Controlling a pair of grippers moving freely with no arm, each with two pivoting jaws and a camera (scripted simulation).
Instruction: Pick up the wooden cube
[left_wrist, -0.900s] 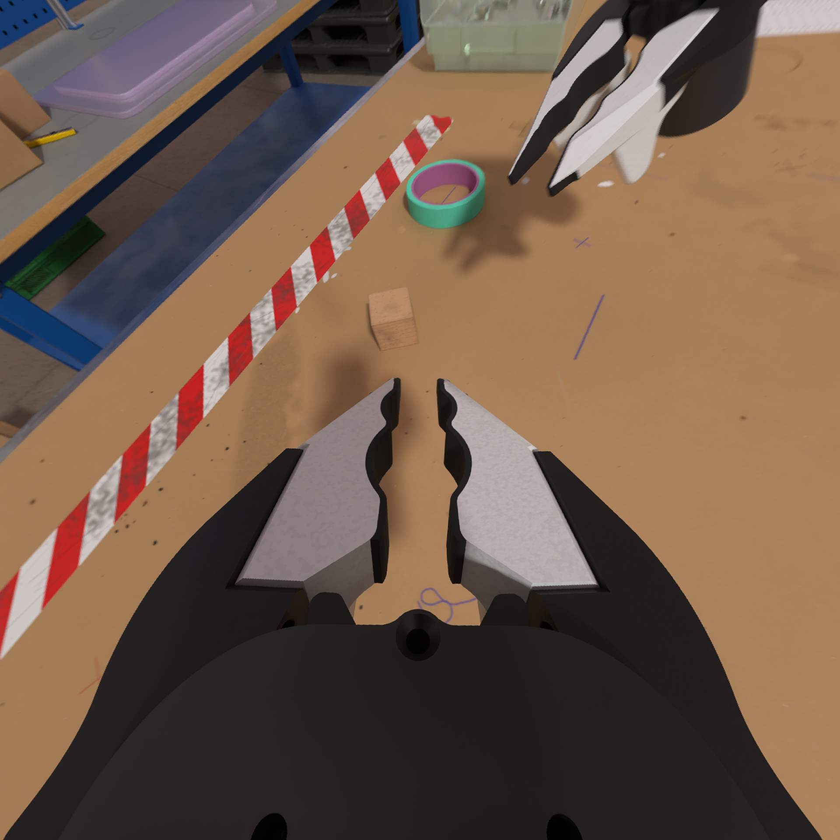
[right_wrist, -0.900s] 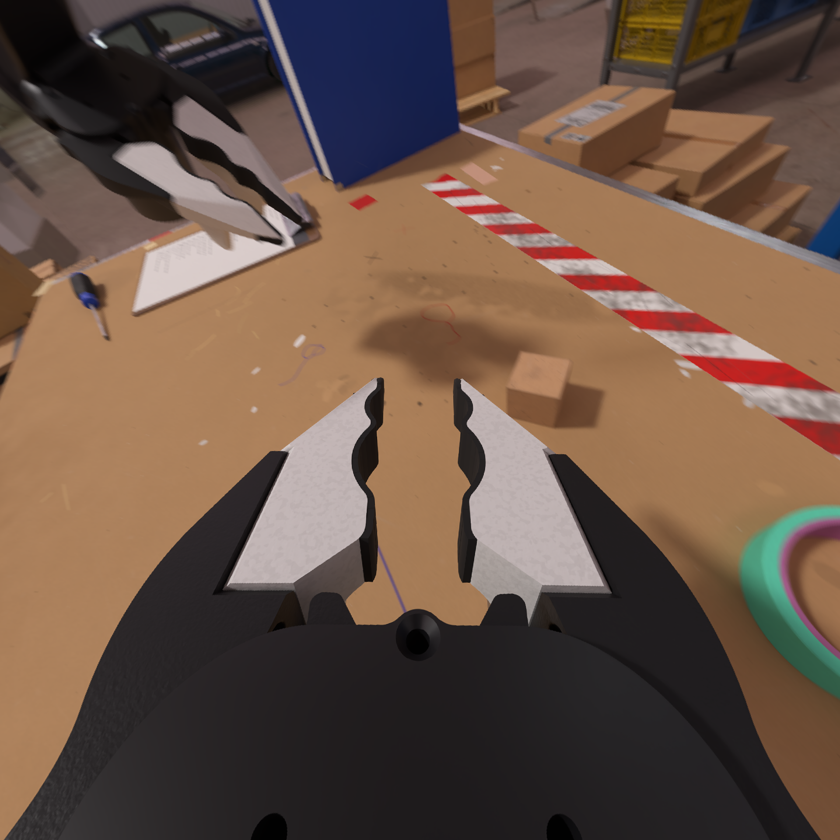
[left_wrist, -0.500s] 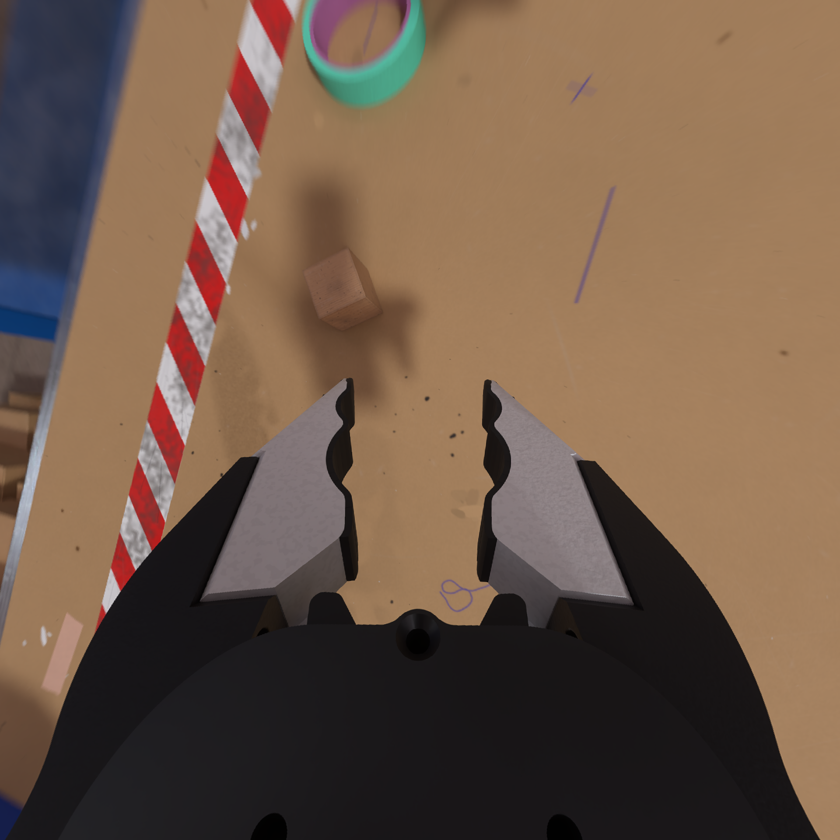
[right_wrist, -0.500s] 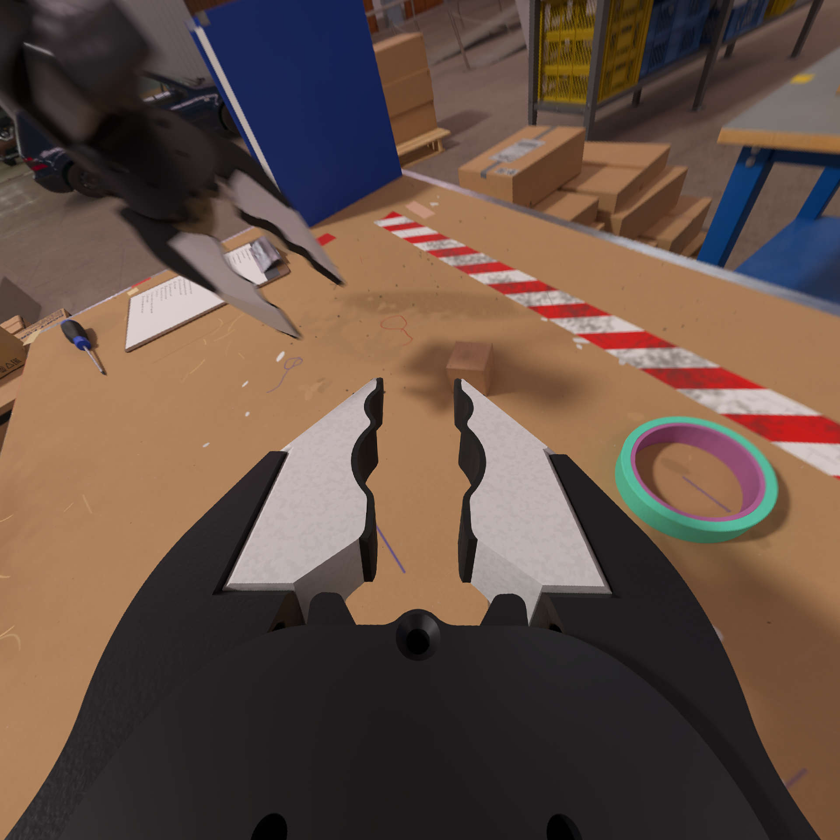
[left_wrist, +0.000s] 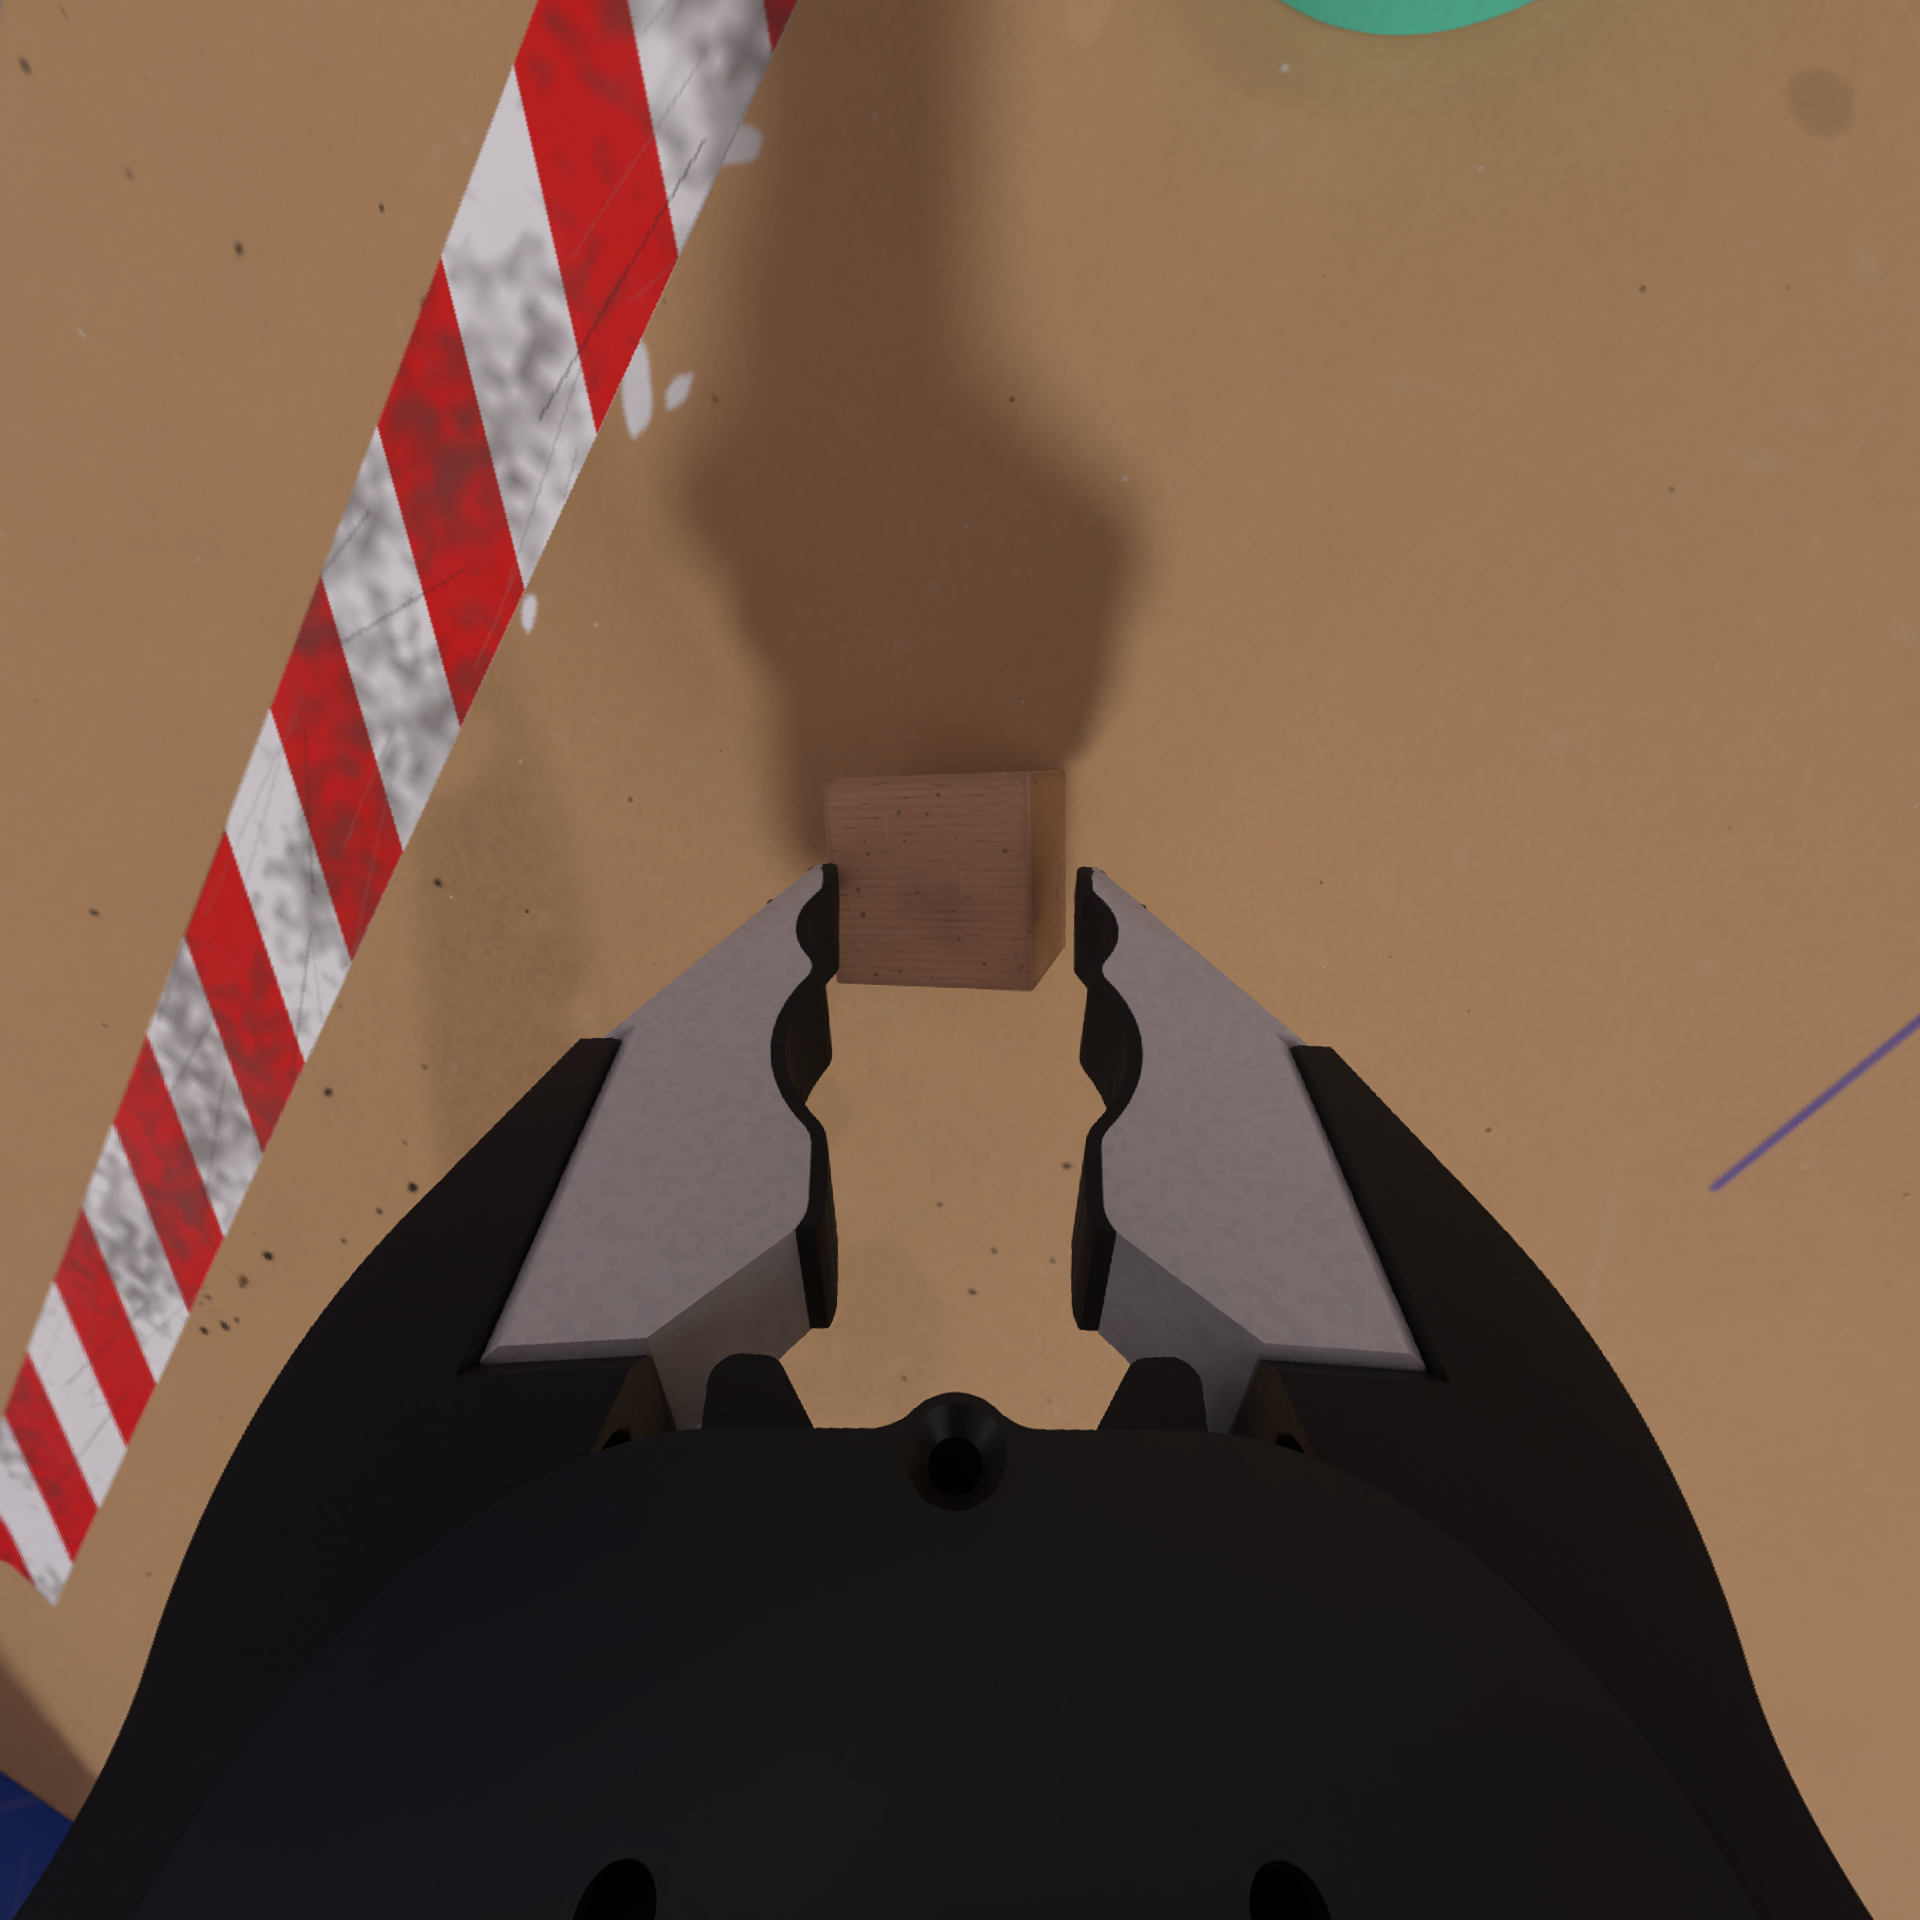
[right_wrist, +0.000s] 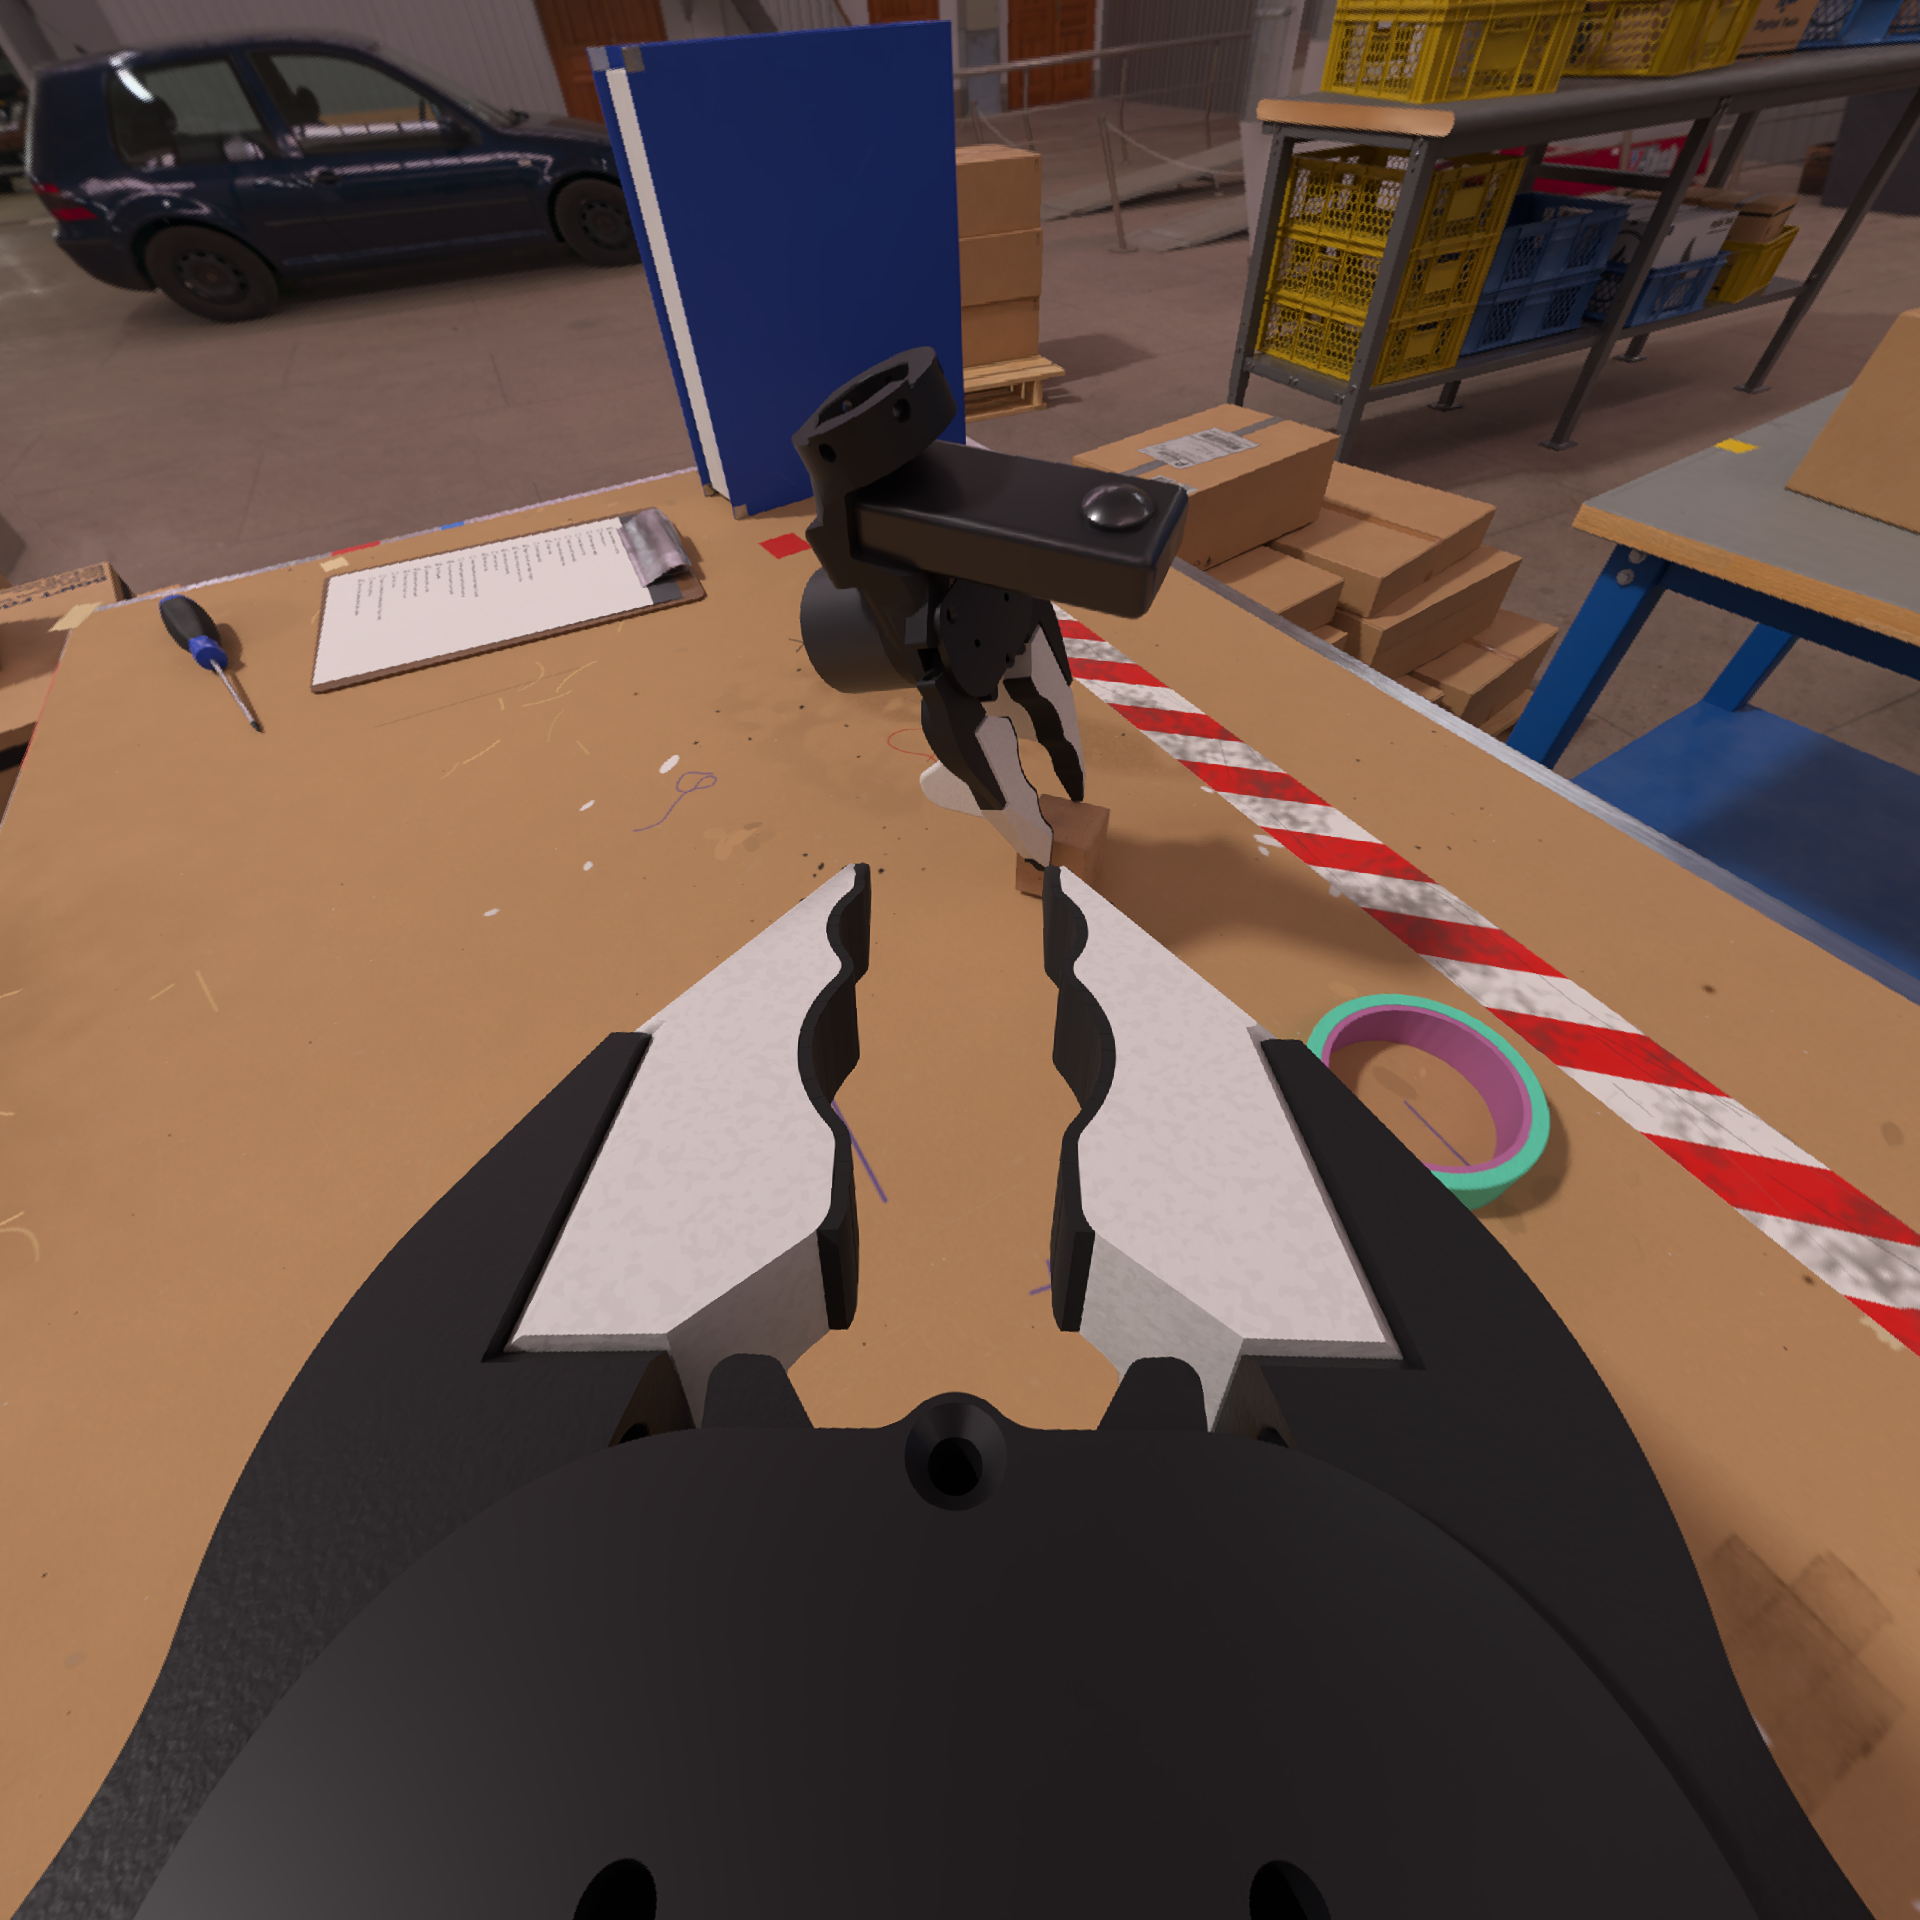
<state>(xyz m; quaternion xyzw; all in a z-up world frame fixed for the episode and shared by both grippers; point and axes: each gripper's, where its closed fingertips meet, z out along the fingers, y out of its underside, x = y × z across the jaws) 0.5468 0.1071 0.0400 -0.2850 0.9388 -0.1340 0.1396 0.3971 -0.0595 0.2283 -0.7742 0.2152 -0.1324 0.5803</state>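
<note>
The wooden cube (left_wrist: 940, 878) rests on the brown table (left_wrist: 1455, 623). My left gripper (left_wrist: 953, 883) points down at it, open, with one fingertip on each side of the cube. The left fingertip (left_wrist: 821, 914) looks in contact with the cube and the right one stands a small gap off. In the right wrist view the left gripper (right_wrist: 1051, 821) stands over the cube (right_wrist: 1083, 831), whose near side is partly hidden by a finger. My right gripper (right_wrist: 951, 883) is open and empty, above the table and short of the cube.
A red-and-white striped tape line (left_wrist: 416, 540) runs along the table beside the cube. A green tape roll (right_wrist: 1439, 1091) lies right of my right gripper. A clipboard (right_wrist: 488, 603), a screwdriver (right_wrist: 203, 649) and an upright blue board (right_wrist: 800, 249) stand at the far end.
My left gripper has opened wider, tilted downward and come down over the cube, so its fingers now straddle it. My right gripper has drawn back from the cube and stays open.
</note>
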